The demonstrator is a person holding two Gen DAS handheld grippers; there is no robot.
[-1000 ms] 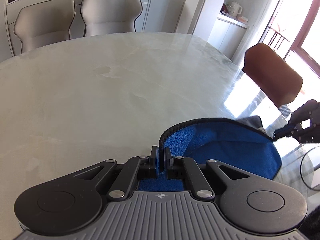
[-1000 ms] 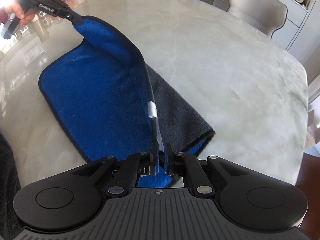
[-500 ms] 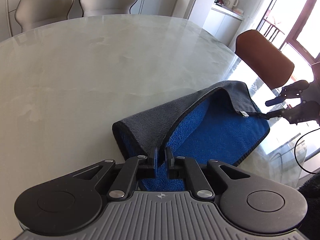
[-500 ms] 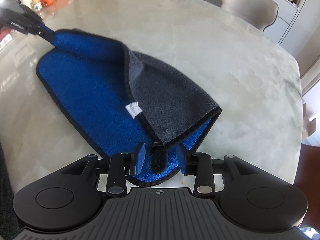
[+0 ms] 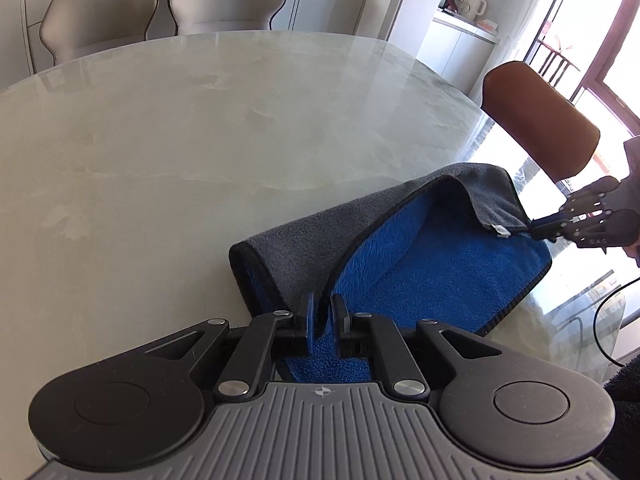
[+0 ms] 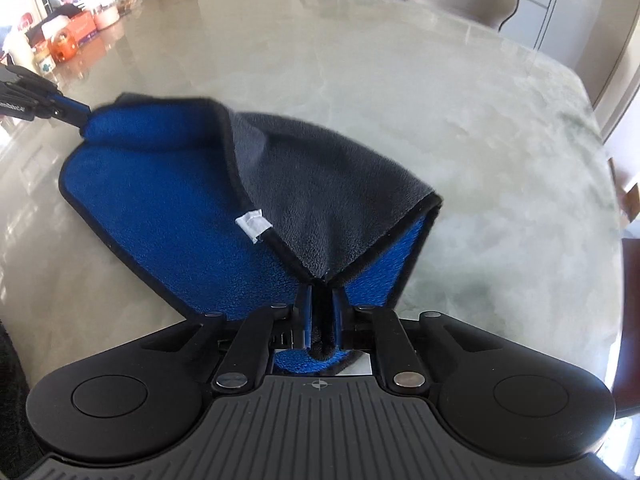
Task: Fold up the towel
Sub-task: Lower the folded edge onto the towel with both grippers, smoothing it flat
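Observation:
The towel (image 5: 436,256) is blue on one side and grey on the other, with black trim, and lies on the marble table (image 5: 200,140). Its grey flap is folded loosely over the blue part; it also shows in the right wrist view (image 6: 328,184). My left gripper (image 5: 322,314) is shut on one towel corner at the near edge. My right gripper (image 6: 320,308) is shut on the other corner; it also shows in the left wrist view (image 5: 548,230) at the right. A white label (image 6: 252,224) sits on the flap's edge.
Two grey chairs (image 5: 160,12) stand at the far side and a brown chair (image 5: 540,128) at the right. Jars and boxes (image 6: 76,36) sit at the table's far left end. The table edge runs close to the towel at the right.
The lifted edge has come down and forward, so the grey flap now drapes over the blue side. The right gripper opened half a second ago and has shut on the corner again.

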